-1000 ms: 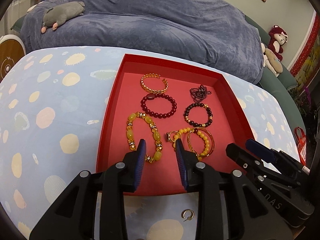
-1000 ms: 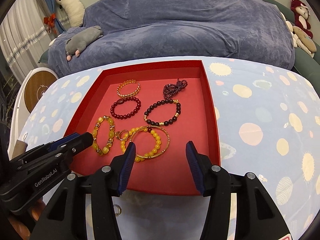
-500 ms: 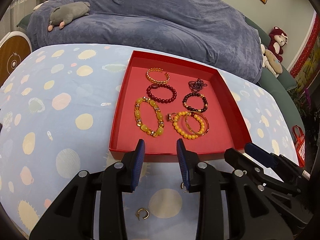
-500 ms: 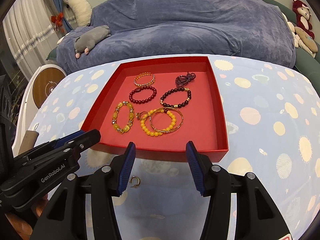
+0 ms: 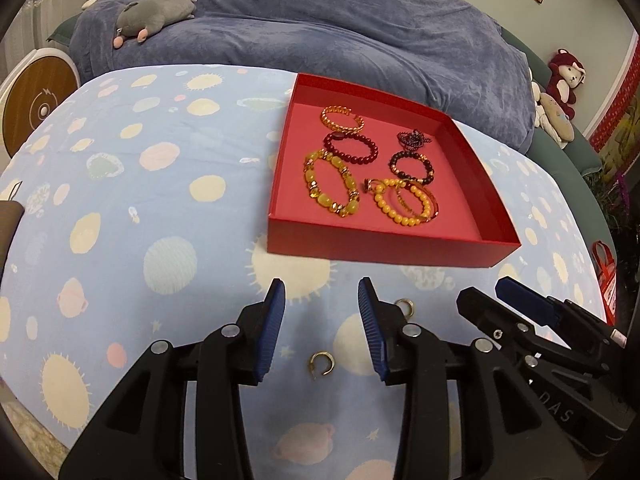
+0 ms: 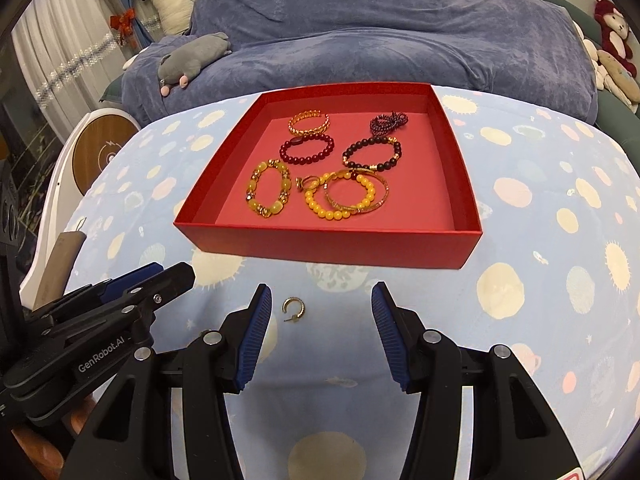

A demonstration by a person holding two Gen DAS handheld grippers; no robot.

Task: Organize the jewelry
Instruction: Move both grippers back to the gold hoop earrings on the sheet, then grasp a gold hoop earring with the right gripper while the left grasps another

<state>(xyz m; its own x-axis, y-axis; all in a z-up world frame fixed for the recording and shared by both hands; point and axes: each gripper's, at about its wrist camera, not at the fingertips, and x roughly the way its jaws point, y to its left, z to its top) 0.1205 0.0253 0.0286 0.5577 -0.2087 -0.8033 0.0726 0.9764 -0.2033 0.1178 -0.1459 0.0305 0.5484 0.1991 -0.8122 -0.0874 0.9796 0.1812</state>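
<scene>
A red tray point(image 5: 384, 246) point(image 6: 328, 246) sits on the planet-print cloth and holds several bead bracelets, among them a yellow bead bracelet point(image 5: 330, 184) point(image 6: 268, 190), gold bangles and a dark chain. Two small gold hoop earrings lie on the cloth in front of it. One earring point(image 5: 321, 362) lies between the fingers of my left gripper point(image 5: 321, 286) point(image 6: 172, 270), whose jaws are opening and touch nothing. A second earring point(image 5: 406, 306) lies just right of that gripper. An earring point(image 6: 294, 307) also lies between the wide-apart fingers of my right gripper point(image 6: 320, 290) point(image 5: 482, 290), untouched.
A blue-draped sofa point(image 6: 380, 32) with a grey plush toy point(image 6: 192, 60) runs behind the table. A round white and wood device point(image 6: 102, 152) stands at the left. Red and beige plush toys point(image 5: 560, 92) sit at the right. The cloth's near edge curves down close to both grippers.
Both grippers have drawn back from over the tray toward the table's near side. The two earrings have come into view on the cloth. The left jaws have widened a little.
</scene>
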